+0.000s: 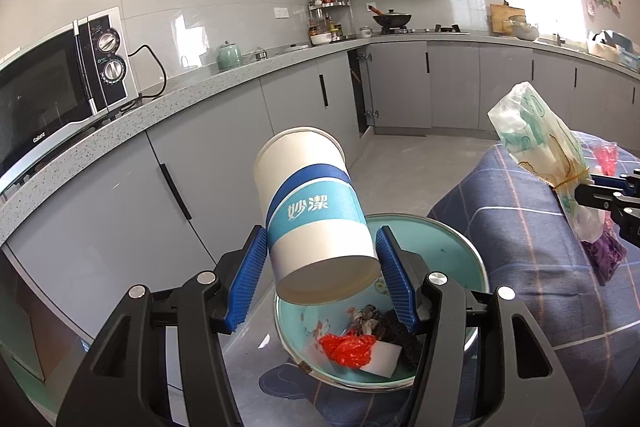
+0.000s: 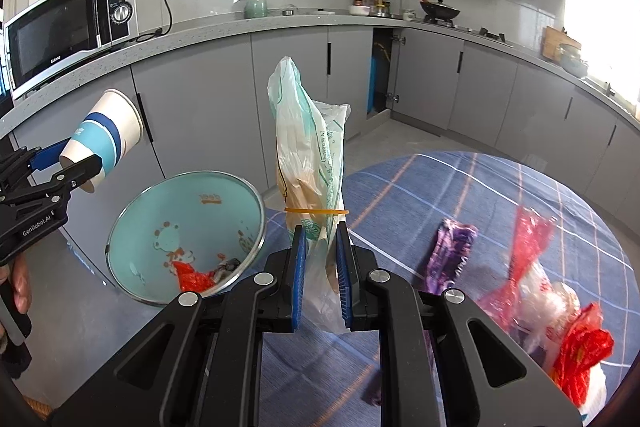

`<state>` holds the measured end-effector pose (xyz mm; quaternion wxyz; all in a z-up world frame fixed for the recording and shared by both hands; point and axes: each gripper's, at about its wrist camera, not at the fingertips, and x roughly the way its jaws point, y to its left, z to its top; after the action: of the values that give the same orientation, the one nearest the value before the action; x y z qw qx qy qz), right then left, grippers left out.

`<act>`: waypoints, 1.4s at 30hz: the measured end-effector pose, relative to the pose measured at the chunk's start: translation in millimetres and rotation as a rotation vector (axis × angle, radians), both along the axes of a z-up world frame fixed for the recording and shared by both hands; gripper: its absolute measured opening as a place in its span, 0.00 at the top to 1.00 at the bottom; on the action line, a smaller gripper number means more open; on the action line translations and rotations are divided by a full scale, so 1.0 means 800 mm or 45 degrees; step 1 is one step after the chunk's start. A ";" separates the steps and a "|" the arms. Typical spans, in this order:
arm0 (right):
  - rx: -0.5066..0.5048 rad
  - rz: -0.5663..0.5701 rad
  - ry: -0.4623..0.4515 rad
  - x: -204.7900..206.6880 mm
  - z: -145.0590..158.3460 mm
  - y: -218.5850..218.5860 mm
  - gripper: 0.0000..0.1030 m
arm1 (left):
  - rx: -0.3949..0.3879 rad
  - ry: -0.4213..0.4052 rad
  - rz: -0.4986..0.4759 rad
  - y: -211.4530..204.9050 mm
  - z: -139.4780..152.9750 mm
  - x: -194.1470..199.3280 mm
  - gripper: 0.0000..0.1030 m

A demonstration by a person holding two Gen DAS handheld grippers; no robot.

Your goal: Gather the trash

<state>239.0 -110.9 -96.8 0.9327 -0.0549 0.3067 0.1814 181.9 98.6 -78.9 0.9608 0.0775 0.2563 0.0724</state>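
Observation:
A white paper cup with a blue band is pinched near its base by my left gripper, tilted with its mouth pointing away. It hangs above a teal basin that holds a red plastic scrap and dark bits. My right gripper is shut on a clear plastic bag tied with a yellow rubber band and holds it upright. In the right wrist view the cup and left gripper are at the left, over the basin. From the left wrist, the bag and right gripper appear at the right.
A round table with a blue checked cloth carries a purple wrapper, a red wrapper and a red-and-white bag. Grey cabinets and a counter with a microwave run behind. A hand grips the left tool.

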 end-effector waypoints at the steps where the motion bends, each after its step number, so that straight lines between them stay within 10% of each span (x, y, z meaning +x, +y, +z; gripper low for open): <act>1: 0.000 0.006 -0.001 0.001 0.000 0.004 0.85 | 0.004 -0.003 0.007 0.002 0.000 0.001 0.45; 30: -0.054 0.163 0.029 0.028 -0.012 0.088 0.85 | -0.002 0.013 0.029 0.022 -0.008 0.017 0.47; 42: -0.050 0.183 0.031 0.028 -0.025 0.096 0.60 | -0.007 0.015 0.013 0.019 -0.011 0.018 0.31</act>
<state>261.4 -34.1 -117.1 0.9122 -0.0928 0.3168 0.2427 196.3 113.9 -88.1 0.9591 0.0739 0.2624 0.0761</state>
